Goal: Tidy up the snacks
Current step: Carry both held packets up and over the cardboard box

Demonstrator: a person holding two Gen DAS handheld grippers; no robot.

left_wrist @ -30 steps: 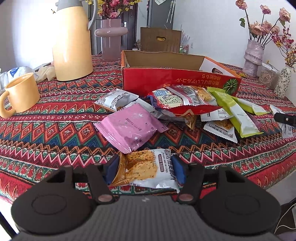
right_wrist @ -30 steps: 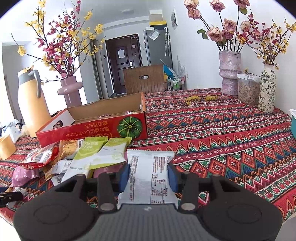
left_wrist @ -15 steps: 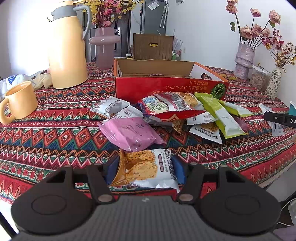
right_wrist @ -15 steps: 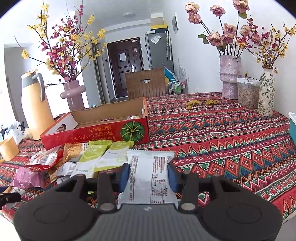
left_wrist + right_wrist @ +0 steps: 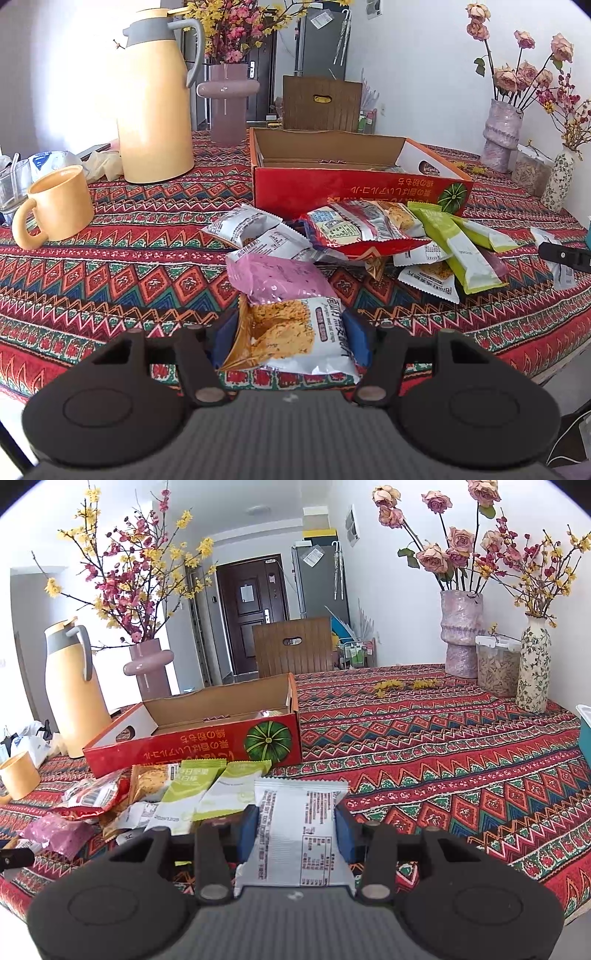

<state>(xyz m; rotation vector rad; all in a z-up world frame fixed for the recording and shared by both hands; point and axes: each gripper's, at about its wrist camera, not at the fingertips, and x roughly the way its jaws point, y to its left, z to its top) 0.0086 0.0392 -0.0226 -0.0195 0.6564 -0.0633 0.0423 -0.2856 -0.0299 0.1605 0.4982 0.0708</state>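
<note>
the left claw (image 5: 290, 334) is closed partway on a white crinkly snack packet printed with a golden cracker (image 5: 295, 332), its blue pads pressing both side edges; the packet sits at 6 o'clock in the left wrist view, its far end just touching a pink foil snack pouch (image 5: 275, 277) that lies on the desk (image 5: 129, 266) under a red zigzag-patterned cloth. the right claw (image 5: 295, 829) is closed narrowly on a white flat snack packet with black printed text (image 5: 299, 823), held lengthwise between its blue pads at 6 o'clock in the right wrist view.

the open red cardboard box with a green pumpkin picture (image 5: 354, 184) stands at 12 o'clock of the left claw and at 11 o'clock of the right one. between box and claws lies a loose heap: a red-and-white crumpled snack bag (image 5: 362, 229), two lime-green long snack sachets (image 5: 207, 790) side by side, and several small white packets, some overlapping. a yellow ceramic mug (image 5: 55, 205) sits at 10 o'clock in the left view, with a tall yellow thermos jug with grey lid (image 5: 155, 99) behind it at 11 o'clock.
</note>
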